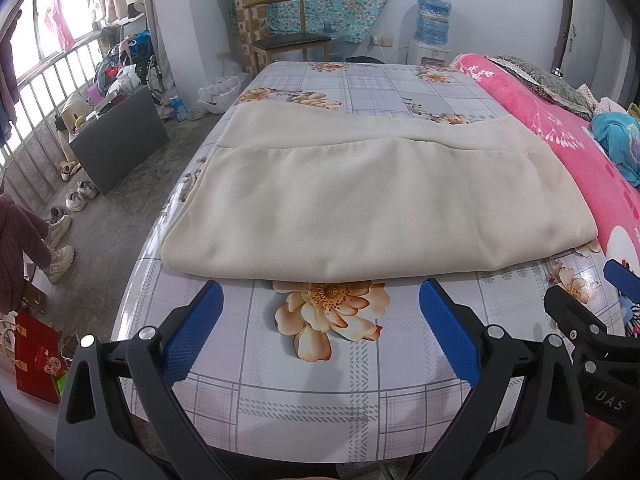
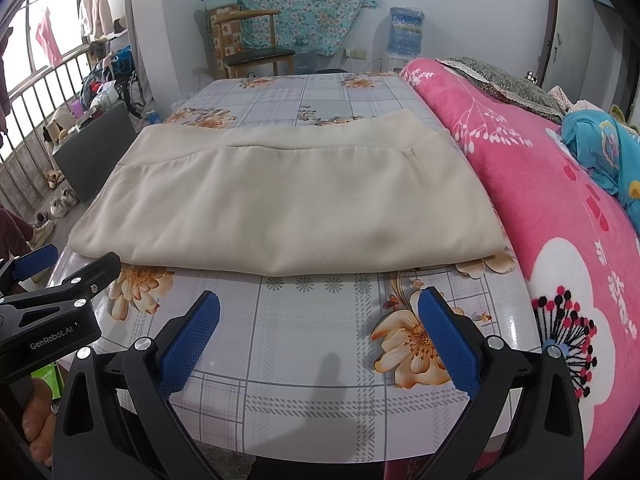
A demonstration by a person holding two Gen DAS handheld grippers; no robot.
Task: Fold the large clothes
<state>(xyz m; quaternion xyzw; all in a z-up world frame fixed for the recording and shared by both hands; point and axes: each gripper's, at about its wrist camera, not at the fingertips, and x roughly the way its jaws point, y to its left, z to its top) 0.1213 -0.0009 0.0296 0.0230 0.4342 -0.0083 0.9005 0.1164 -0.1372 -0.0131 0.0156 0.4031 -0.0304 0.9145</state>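
Note:
A large cream garment (image 1: 360, 200) lies folded flat in a wide rectangle on a table with a floral plaid cloth (image 1: 320, 380); it also shows in the right wrist view (image 2: 296, 204). My left gripper (image 1: 320, 304) is open and empty, hovering just short of the garment's near fold edge. My right gripper (image 2: 320, 312) is open and empty, a little back from the same edge, further right. The right gripper shows at the right edge of the left wrist view (image 1: 600, 320); the left gripper shows at the left edge of the right wrist view (image 2: 52, 280).
A pink floral blanket (image 2: 540, 200) is heaped along the table's right side, with a blue cloth (image 2: 600, 148) on it. A wooden chair (image 1: 288, 36) and water dispenser (image 1: 430, 40) stand behind. A dark box (image 1: 120, 136) and shoes (image 1: 72, 196) are on the floor at left.

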